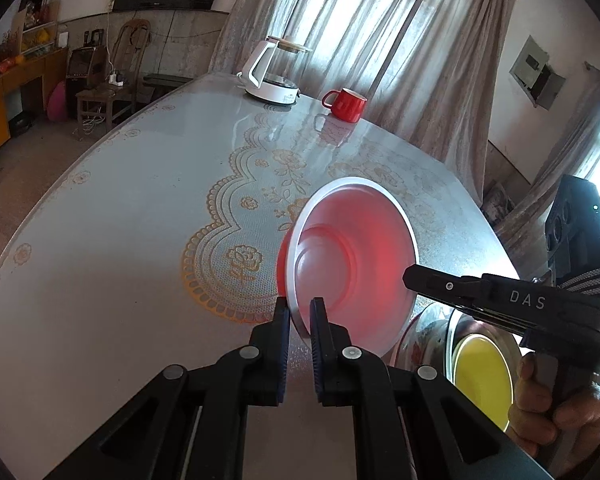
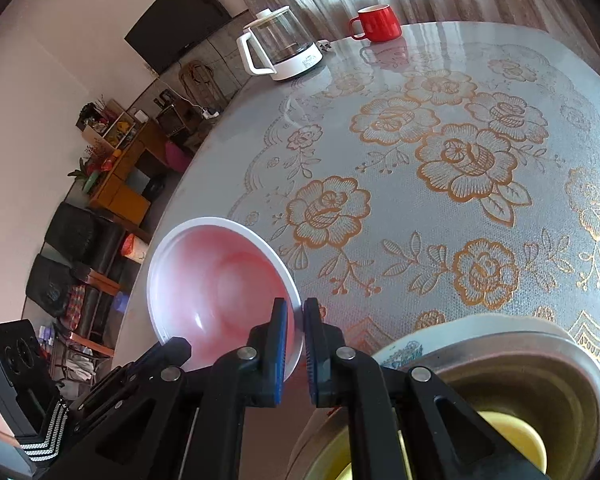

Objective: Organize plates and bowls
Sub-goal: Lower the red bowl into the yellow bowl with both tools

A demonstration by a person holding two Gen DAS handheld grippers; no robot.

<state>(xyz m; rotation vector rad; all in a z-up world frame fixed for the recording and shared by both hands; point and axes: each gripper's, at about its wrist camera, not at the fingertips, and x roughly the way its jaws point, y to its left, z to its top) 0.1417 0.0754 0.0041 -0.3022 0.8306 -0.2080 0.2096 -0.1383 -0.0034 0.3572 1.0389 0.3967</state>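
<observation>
Pink bowl (image 1: pixel 352 256), white-rimmed, tilted above the flowered counter (image 1: pixel 140 200); left gripper (image 1: pixel 300 316) and right gripper (image 2: pixel 296 320) each clamped tight on its rim at opposite sides. Steel bowl (image 2: pixel 540 364) holding a yellow bowl (image 2: pixel 512 432) sits just beside it.

A wide stretch of the floral-patterned table (image 2: pixel 440 168) lies bare ahead of both grippers, open for passage. At its far edge stand a glass kettle (image 2: pixel 284 46) and a red mug (image 2: pixel 376 24), near each other and well apart from the grippers. Close in, a red bowl (image 1: pixel 352 264) held tilted off the table and a stack of dishes (image 2: pixel 512 376) just beside it crowd the near edge.
</observation>
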